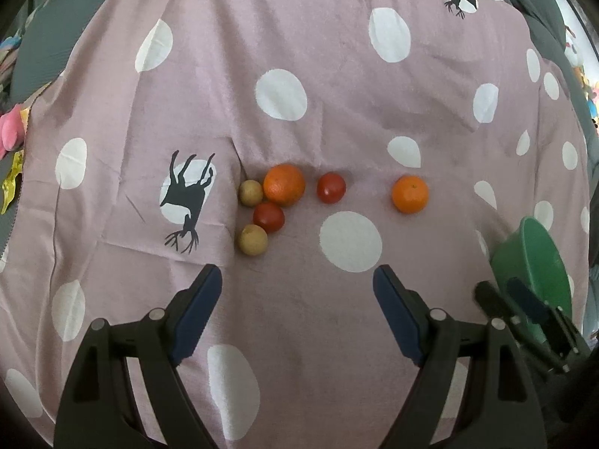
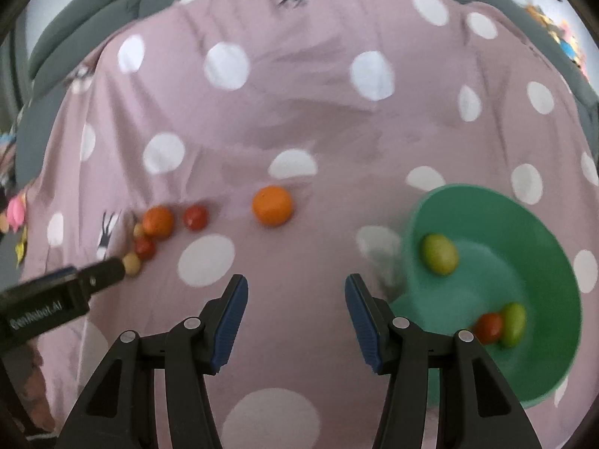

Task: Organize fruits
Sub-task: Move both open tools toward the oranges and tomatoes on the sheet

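Both the left gripper (image 1: pixel 297 280) and right gripper (image 2: pixel 295 292) are held wide apart, empty, above the pink polka-dot cloth (image 1: pixel 337 75); six round fruits (image 1: pixel 284 185) are scattered there, three more lie inside the green plastic bowl (image 2: pixel 543 355)

A matt pink cloth (image 1: pixel 337 93), creased and printed with white dots, is seen. The green bowl (image 2: pixel 554 262) looks of smooth plastic. The oranges (image 1: pixel 284 184) are dimpled; the tomatoes (image 1: pixel 331 187) are glossy. Ribbed blue pads (image 1: pixel 198 310) are set in matt black plastic.
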`<state>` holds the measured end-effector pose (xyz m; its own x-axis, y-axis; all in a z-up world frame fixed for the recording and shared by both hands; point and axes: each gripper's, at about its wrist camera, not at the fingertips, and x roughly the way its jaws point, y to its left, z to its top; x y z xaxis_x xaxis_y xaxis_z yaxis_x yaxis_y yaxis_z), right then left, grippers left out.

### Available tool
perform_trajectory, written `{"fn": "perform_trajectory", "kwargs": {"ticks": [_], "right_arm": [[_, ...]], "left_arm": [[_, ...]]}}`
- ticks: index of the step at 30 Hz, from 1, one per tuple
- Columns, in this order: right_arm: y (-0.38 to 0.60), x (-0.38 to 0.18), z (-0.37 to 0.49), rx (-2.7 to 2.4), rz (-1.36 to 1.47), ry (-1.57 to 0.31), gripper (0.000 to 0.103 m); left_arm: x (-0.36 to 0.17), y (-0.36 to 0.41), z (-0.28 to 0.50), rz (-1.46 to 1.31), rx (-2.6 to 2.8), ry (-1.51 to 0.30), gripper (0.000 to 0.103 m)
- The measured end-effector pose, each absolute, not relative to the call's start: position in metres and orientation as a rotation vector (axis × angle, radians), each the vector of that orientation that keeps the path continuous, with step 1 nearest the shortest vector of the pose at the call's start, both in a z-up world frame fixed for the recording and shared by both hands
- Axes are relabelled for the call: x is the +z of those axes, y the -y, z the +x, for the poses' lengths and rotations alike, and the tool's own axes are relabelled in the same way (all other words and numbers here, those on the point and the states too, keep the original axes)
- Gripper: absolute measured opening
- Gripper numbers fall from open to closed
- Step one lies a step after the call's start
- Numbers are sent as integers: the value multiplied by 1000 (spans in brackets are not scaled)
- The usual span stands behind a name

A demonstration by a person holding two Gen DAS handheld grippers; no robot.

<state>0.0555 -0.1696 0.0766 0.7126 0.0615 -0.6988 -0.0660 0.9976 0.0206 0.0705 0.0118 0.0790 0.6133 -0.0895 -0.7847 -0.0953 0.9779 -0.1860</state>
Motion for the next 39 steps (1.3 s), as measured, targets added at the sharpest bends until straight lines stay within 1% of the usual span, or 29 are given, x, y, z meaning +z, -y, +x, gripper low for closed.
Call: {"fn": "perform_trajectory", "kwargs": {"ticks": [11,39], "right_arm": [[163,64,61,69,-27,-816,55],[168,63,61,63,11,-801,55]], "left_arm": [[77,-15,72,-236,1,-928,83],[69,-8,75,-199,0,-943,83]]}}
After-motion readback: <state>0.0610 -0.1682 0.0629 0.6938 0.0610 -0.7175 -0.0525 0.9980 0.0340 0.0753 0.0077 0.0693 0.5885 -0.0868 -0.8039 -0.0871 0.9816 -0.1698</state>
